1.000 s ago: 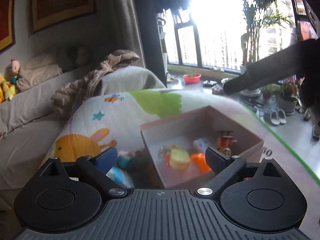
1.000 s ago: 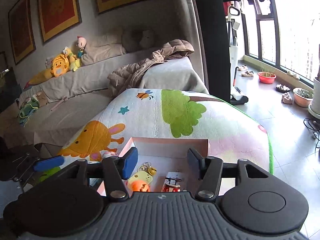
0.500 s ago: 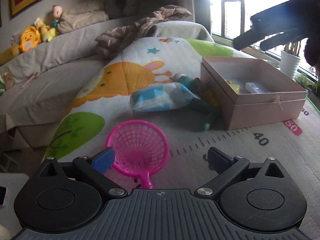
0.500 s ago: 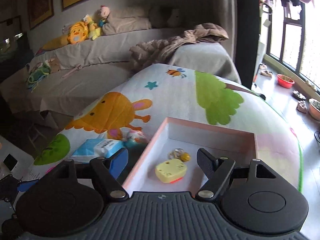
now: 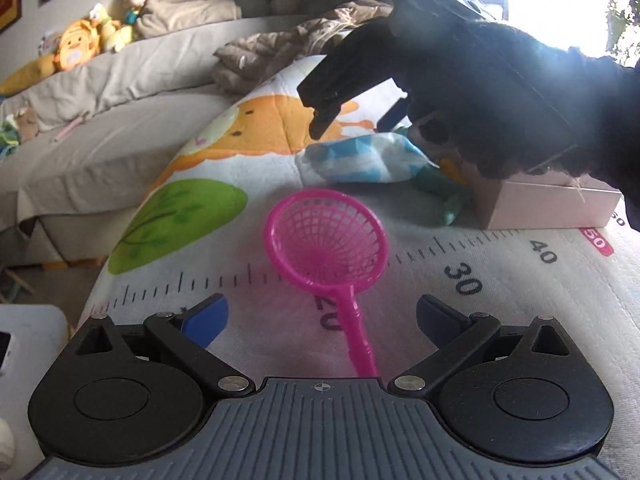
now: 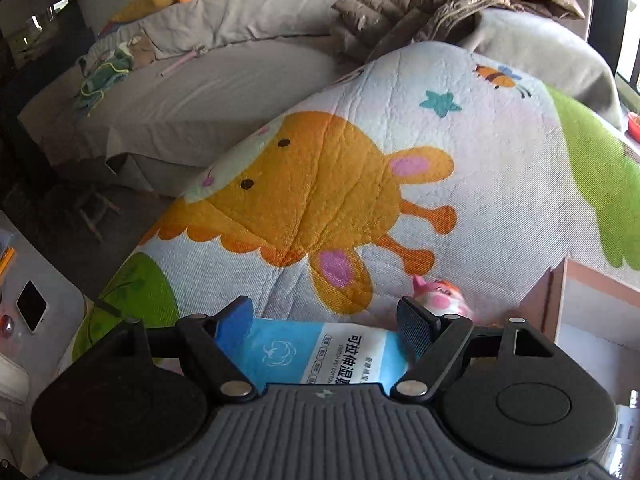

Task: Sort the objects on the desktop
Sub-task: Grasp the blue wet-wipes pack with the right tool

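- The left tongs (image 5: 322, 314) are seen spread wide at the bottom of the left wrist view, nothing being held between them; a blue pad is carried on one finger and a dark ribbed pad on the other.
- A pink toy net (image 5: 328, 248) is seen lying flat on the printed mat (image 5: 520, 300) between and just beyond those fingers. It is made of glossy, translucent moulded plastic, with a round latticed basket and a thin straight handle.
- Its long axis runs almost up the frame: the handle points down toward the tongs' base, the basket toward the frame's centre.
- The right tongs (image 6: 326, 326) are likewise spread, low in the right wrist view, with a wet-wipe pack (image 6: 316, 354) lying between the fingers; whether it is touched by either pad cannot be told.
- The pack is a soft, crinkled pouch in blue and white with printed characters, its long axis lying across the frame.
- A small pink figure (image 6: 440, 298) is seen just beyond the right finger, beside the wall of a pinkish cardboard box (image 6: 592, 304) at the right edge.
- The mat is quilted fabric printed with an orange animal, green shapes and a numbered ruler.
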